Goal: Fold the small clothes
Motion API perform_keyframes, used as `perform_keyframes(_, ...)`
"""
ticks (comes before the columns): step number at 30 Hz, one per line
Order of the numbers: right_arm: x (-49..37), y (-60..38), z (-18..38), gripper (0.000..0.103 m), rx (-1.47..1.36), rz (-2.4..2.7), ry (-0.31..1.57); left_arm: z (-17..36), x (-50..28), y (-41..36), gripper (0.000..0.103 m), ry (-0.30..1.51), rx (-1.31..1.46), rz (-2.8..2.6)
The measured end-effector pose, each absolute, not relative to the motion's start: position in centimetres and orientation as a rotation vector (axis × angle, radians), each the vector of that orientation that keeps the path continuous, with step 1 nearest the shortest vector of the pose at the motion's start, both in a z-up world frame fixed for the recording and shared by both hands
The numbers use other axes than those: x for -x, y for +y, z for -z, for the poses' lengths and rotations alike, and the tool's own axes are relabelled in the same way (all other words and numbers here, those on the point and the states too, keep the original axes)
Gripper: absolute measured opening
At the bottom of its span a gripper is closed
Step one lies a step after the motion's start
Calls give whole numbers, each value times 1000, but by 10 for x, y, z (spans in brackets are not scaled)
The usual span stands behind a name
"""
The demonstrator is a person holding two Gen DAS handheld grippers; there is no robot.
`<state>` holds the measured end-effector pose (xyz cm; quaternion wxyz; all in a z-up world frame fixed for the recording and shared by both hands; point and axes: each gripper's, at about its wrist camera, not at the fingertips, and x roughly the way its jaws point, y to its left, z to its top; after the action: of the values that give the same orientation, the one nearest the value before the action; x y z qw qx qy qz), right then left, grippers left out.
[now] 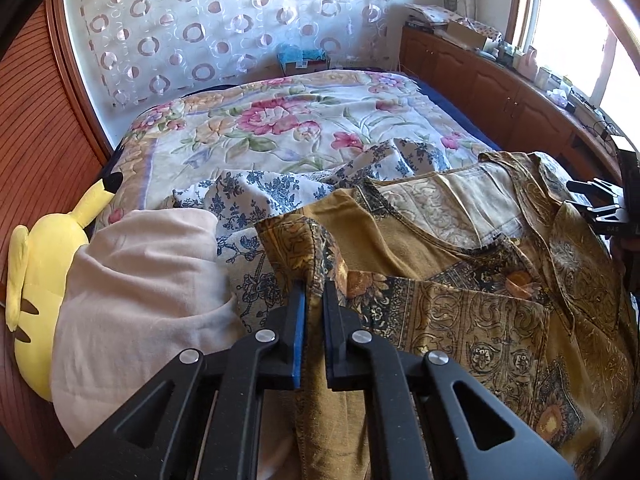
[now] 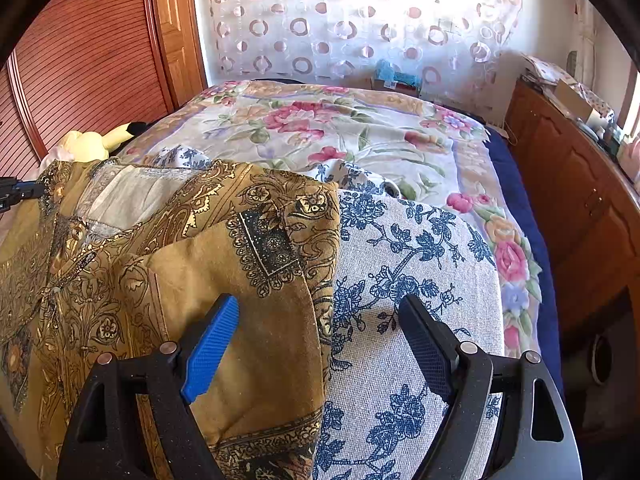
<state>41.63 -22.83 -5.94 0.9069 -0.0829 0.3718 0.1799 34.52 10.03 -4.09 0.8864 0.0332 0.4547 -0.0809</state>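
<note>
A mustard top with a dark paisley print lies spread on the bed, its neckline open toward the far side. My left gripper is shut on a raised fold at the top's left edge, and the cloth runs down between the pads. In the right wrist view the same top fills the left half. My right gripper stands open over its right edge, touching nothing; the blue pad hovers above the cloth. Each gripper shows at the edge of the other's view: the right gripper and the left gripper.
A white cloth with blue flowers lies under and beside the top. A pale pink cloth and a yellow plush toy sit at the left. The floral bedcover stretches beyond. Wooden cabinets line the right side.
</note>
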Motion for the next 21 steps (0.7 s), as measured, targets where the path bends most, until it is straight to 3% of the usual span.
perform_keyframes(9,-417,-227,60,83,174,-377,765,50,-352,98,9,973,-83,154)
perform_keyframes(12,-415,-226,59,61,182,-418,751,43,-347,97,6,941,-70,164)
perform_keyframes(14,-413,-224,58,22,189,-433,757,31,-338,96,6,887,-62,173)
perform_keyframes(16,-412,-223,57,6,197,-456,770,20,-331,93,6,851,-62,183)
perform_keyframes(21,-401,-231,50,4,157,-455,730,-11,-304,83,5,772,-73,210)
